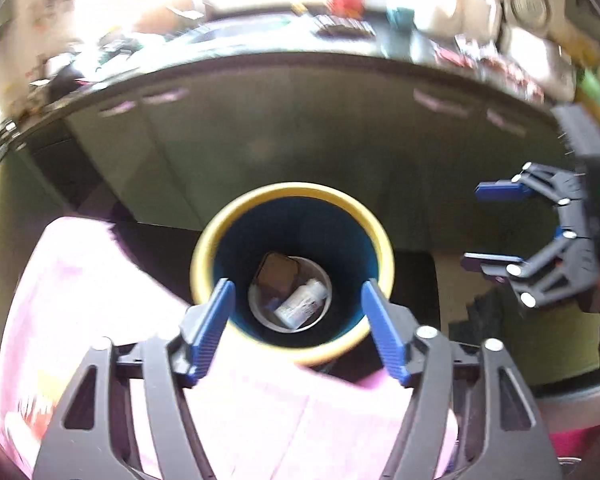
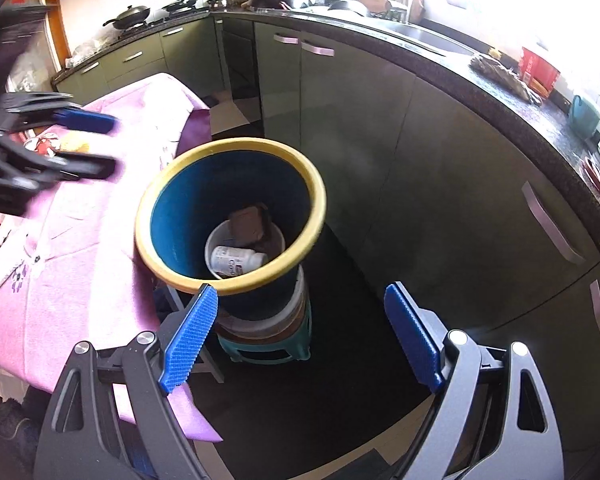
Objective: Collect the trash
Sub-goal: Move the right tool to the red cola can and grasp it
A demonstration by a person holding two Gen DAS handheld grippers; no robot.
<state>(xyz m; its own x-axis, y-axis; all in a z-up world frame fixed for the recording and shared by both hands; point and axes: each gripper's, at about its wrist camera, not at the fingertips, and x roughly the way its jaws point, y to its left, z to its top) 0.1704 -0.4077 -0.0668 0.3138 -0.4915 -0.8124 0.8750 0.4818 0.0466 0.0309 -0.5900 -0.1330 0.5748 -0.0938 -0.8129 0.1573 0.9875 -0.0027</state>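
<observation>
Since both grippers hang with jaws spread and nothing between them, no piece of trash is in hand at this moment. Left gripper sits right above the trash bin, looking straight down its mouth; right gripper is beside the bin, a bit lower and off toward the cabinets, also released and empty. Bin: blue inside, yellow rim, standing on a stack that looks like a pale bucket on a small teal stool, just beside the edge of the worktop with the pink cloth.

Already in the bin: a white bottle lying on its side, a brown flat packet or box leaning against the wall, both resting in what seems a white bowl or cup at the bottom. So at least a few items count as collected.

What is left: hard to say. The pink cloth shows some small bits near its left edge in the right wrist view, too blurred and cropped to call trash or not. Left wrist view is motion-smeared, nothing readable on the cloth there. The kitchen counter behind carries pans, a red container and clutter, likely not part of the task.

Judgement: mid-to-late stage, drop probably just finished, next pick depends on whatever remains on the worktop.
</observation>
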